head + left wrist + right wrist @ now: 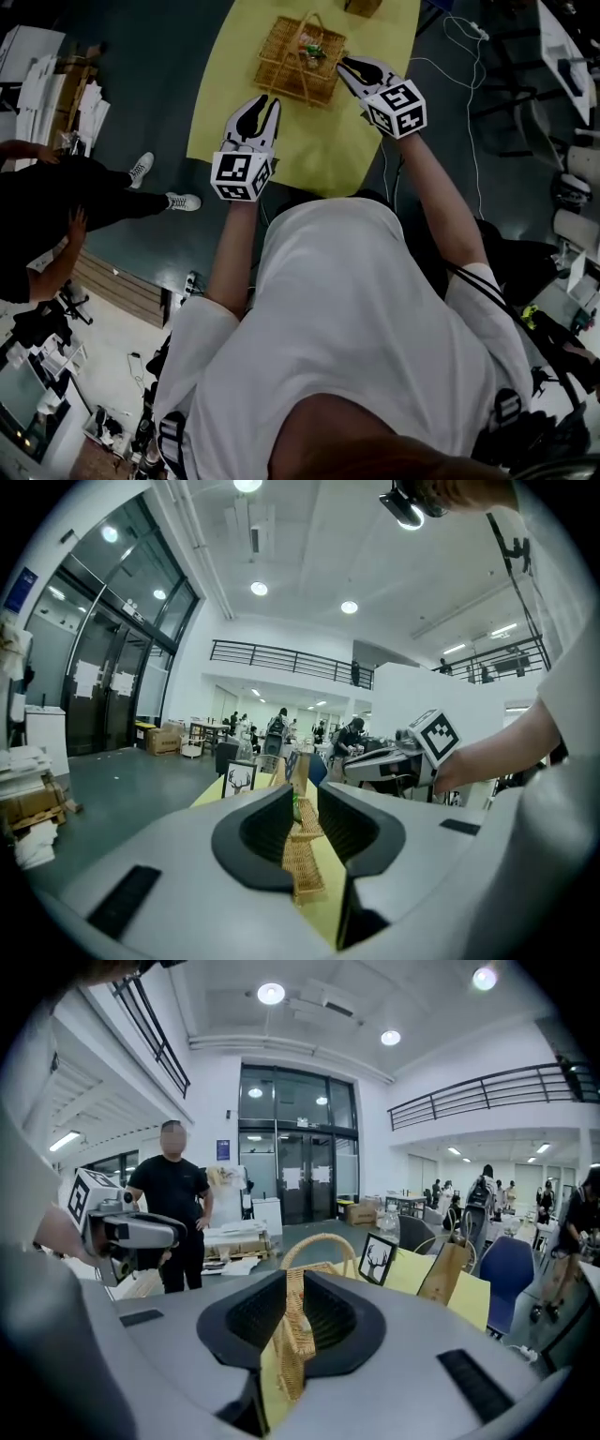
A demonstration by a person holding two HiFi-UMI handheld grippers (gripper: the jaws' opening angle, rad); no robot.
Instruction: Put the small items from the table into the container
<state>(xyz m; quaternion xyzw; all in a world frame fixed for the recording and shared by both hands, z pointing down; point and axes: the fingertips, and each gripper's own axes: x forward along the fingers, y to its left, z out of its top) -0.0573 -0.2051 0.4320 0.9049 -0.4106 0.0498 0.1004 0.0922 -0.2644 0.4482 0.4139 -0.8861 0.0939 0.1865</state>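
A wicker basket [298,58] with a hoop handle stands on the yellow table [328,141]; small green and red items [312,51] lie inside it. My left gripper [261,105] hovers over the table just short of the basket's near left corner, its jaws a narrow gap apart with nothing between them. In the left gripper view [300,808] the basket [304,860] shows through that gap. My right gripper [347,67] is at the basket's right edge, also narrowly open and empty. The right gripper view [295,1307] shows the basket's handle [319,1240] ahead.
A framed deer picture [377,1260] and a brown paper bag [446,1274] stand on the table beyond the basket. A person in black [56,202] stands on the floor to the left. A blue chair [511,1265] is past the table.
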